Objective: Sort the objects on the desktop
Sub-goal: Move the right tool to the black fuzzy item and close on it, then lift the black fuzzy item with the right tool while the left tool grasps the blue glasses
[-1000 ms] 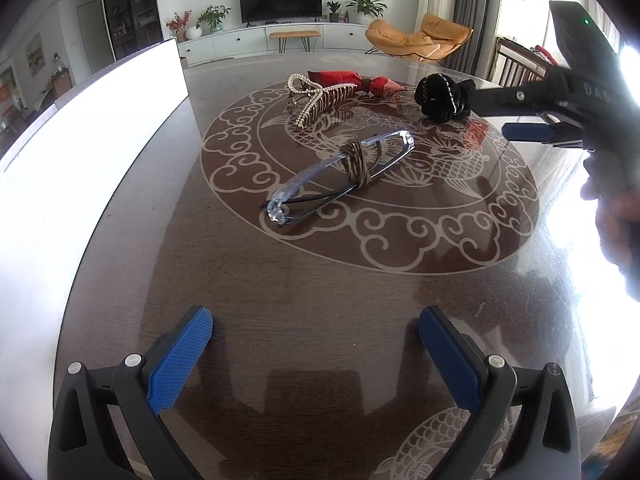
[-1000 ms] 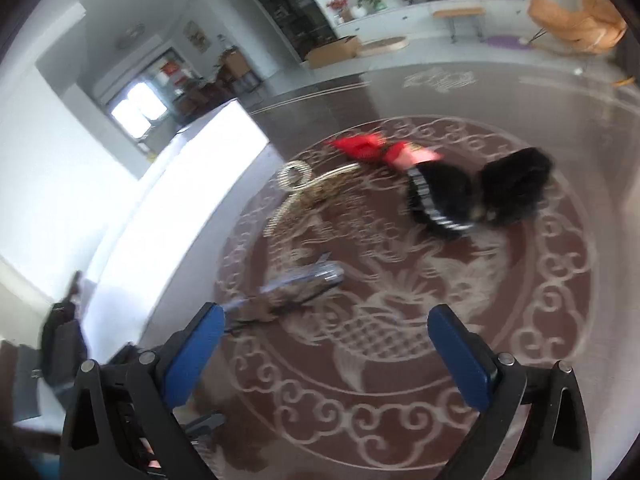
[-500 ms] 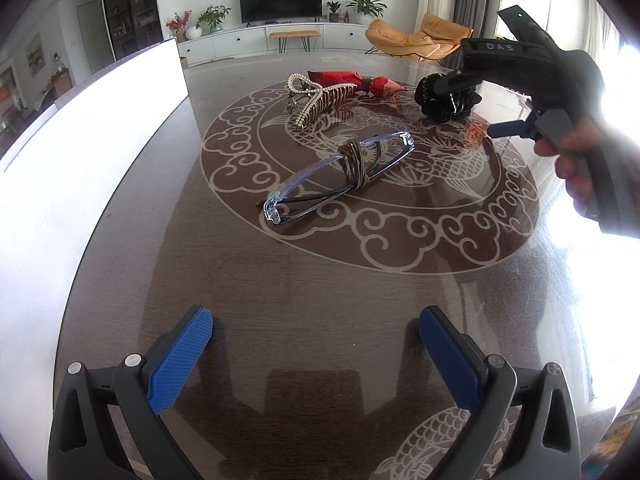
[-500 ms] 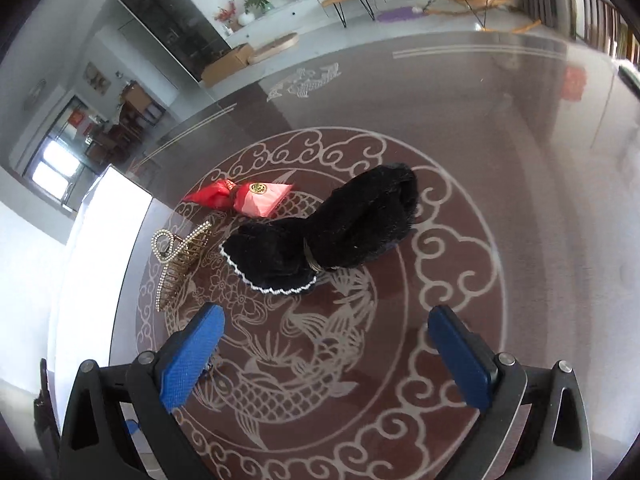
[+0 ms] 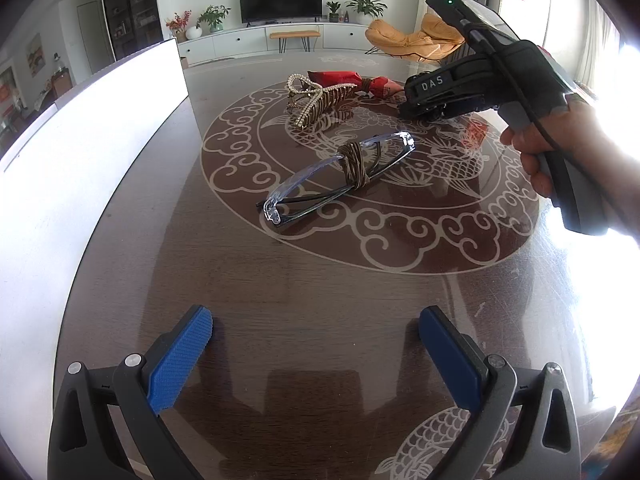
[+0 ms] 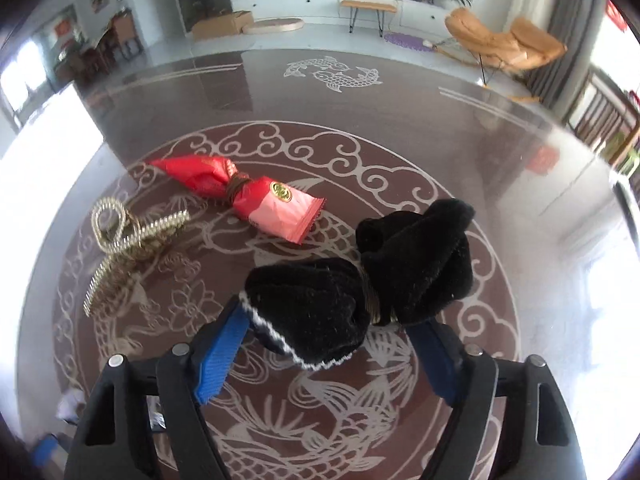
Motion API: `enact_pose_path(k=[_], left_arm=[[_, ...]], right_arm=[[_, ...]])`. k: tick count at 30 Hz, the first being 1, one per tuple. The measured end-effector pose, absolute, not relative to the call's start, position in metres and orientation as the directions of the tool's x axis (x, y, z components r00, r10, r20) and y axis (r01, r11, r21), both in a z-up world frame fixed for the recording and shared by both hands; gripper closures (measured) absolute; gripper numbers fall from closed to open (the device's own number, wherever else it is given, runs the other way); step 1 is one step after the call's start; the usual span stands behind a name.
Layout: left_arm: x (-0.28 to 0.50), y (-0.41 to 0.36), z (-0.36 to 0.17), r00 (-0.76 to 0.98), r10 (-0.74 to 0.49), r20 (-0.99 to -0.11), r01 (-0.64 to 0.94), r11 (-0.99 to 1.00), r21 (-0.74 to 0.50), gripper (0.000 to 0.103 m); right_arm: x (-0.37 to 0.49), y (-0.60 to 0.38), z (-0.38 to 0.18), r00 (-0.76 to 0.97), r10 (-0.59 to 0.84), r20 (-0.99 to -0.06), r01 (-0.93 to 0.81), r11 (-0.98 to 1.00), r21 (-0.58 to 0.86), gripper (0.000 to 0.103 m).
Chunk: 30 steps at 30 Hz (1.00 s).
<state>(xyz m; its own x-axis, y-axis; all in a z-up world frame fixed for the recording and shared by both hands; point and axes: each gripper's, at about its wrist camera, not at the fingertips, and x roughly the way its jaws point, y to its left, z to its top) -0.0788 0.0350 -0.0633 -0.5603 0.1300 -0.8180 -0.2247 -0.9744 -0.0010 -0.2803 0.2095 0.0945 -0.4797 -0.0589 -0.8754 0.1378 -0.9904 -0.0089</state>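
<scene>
A black sock bundle [image 6: 360, 276] tied at its middle lies on the dark table. My right gripper [image 6: 324, 352] is open with its blue fingers on either side of the bundle's near end, touching or nearly so. In the left wrist view the right gripper's body [image 5: 460, 84] hides the bundle. Clear glasses [image 5: 340, 176] wrapped with a brown band lie mid-table. A pearl hair claw [image 5: 316, 98] [image 6: 124, 248] and a red snack packet [image 5: 352, 80] [image 6: 248, 196] lie beyond. My left gripper [image 5: 316, 344] is open and empty over the near table.
A large white panel [image 5: 92, 128] runs along the table's left side. The table [image 5: 320, 280] has a pale cloud-and-fish pattern. Chairs stand past the far right edge.
My right gripper has swung in and down onto the black sock bundle, which now sits between its fingers. The left gripper has not moved.
</scene>
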Motion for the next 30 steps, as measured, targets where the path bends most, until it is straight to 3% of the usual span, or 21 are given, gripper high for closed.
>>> enact_pose_path(k=[2, 3, 4, 12, 23, 26, 29, 30], left_arm=[[-0.079, 0.035, -0.064, -0.560, 0.130, -0.818, -0.225, -0.974, -0.001, 0.000], [-0.079, 0.035, -0.063, -0.560, 0.130, -0.818, -0.225, -0.974, -0.001, 0.000], [-0.079, 0.035, -0.063, -0.560, 0.130, -0.818, -0.225, -0.974, -0.001, 0.000], [-0.079, 0.035, -0.063, -0.560, 0.130, -0.818, -0.225, -0.974, -0.001, 0.000], [-0.079, 0.035, -0.063, -0.560, 0.131, -0.818, -0.225, -0.974, -0.002, 0.000], [-0.079, 0.035, -0.063, -0.560, 0.131, -0.818, -0.225, -0.974, -0.002, 0.000], [-0.079, 0.035, -0.063, -0.560, 0.131, -0.818, -0.225, -0.974, -0.002, 0.000], [-0.079, 0.035, -0.063, -0.560, 0.131, -0.818, -0.225, -0.974, -0.002, 0.000]], right_arm=[[-0.271, 0.210, 0.098, -0.505, -0.078, -0.860, 0.173, -0.985, -0.013, 0.054], [-0.267, 0.210, 0.100, -0.512, -0.082, -0.855, 0.185, -0.983, -0.016, 0.067], [-0.262, 0.211, 0.101, -0.518, -0.085, -0.851, 0.197, -0.980, -0.022, 0.069], [-0.216, 0.204, 0.089, -0.559, -0.099, -0.823, 0.310, -0.946, -0.096, 0.069], [-0.122, 0.231, 0.082, -0.562, -0.145, -0.814, 0.340, -0.938, -0.067, 0.069], [-0.105, 0.238, 0.081, -0.575, -0.139, -0.806, 0.321, -0.945, -0.065, 0.065], [-0.096, 0.243, 0.080, -0.582, -0.127, -0.803, 0.302, -0.951, -0.070, 0.048], [-0.095, 0.245, 0.080, -0.581, -0.124, -0.805, 0.293, -0.954, -0.065, 0.036]])
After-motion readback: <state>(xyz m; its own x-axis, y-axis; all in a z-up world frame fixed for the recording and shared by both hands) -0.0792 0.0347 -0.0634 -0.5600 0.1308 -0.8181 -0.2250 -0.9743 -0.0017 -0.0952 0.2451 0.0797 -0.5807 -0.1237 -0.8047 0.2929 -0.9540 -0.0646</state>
